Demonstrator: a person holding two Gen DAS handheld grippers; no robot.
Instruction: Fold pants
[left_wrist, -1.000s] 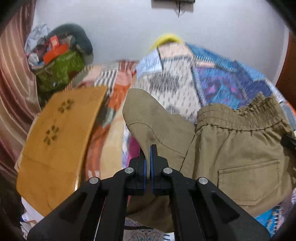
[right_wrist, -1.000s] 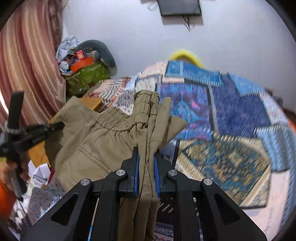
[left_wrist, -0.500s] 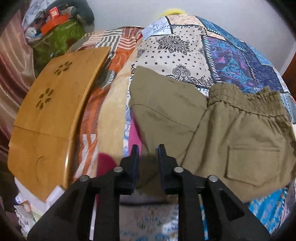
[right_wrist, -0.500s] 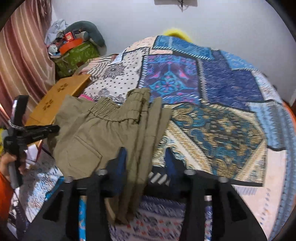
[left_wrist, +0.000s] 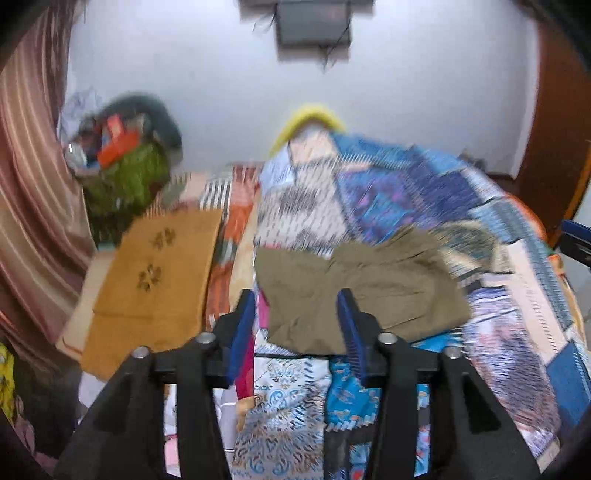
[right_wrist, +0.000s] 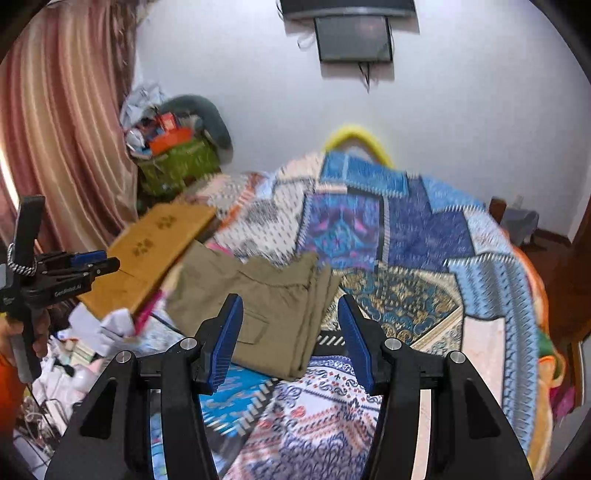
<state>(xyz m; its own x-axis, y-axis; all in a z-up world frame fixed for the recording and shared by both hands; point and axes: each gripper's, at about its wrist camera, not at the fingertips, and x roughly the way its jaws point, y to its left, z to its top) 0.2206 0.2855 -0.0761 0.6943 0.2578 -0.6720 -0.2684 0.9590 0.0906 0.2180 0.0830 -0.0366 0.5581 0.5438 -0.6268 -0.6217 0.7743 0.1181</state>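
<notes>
The olive-khaki pants (left_wrist: 362, 291) lie folded into a compact rectangle on the patchwork bedspread (left_wrist: 406, 195), pocket side up. My left gripper (left_wrist: 297, 299) hovers above and in front of them; its jaws are opening and nothing is between the blue pads. In the right wrist view the same pants (right_wrist: 269, 295) rest flat, layered edges to the right. My right gripper (right_wrist: 290, 306) stands open above them, holding nothing. The left gripper (right_wrist: 107, 260) also shows at the left edge of that view, held by a hand.
An orange wooden lap table (left_wrist: 155, 277) lies on the bed's left side. A green bag heaped with clutter (left_wrist: 125, 173) stands in the corner by a pink striped curtain (left_wrist: 33, 184). A yellow hoop (left_wrist: 306, 122) leans on the white wall. Patterned bedspread (right_wrist: 424, 258) stretches right.
Both grippers let go of the pants and opened. Both pulled back and up, so the folded pants now lie farther away and smaller on the bed.
</notes>
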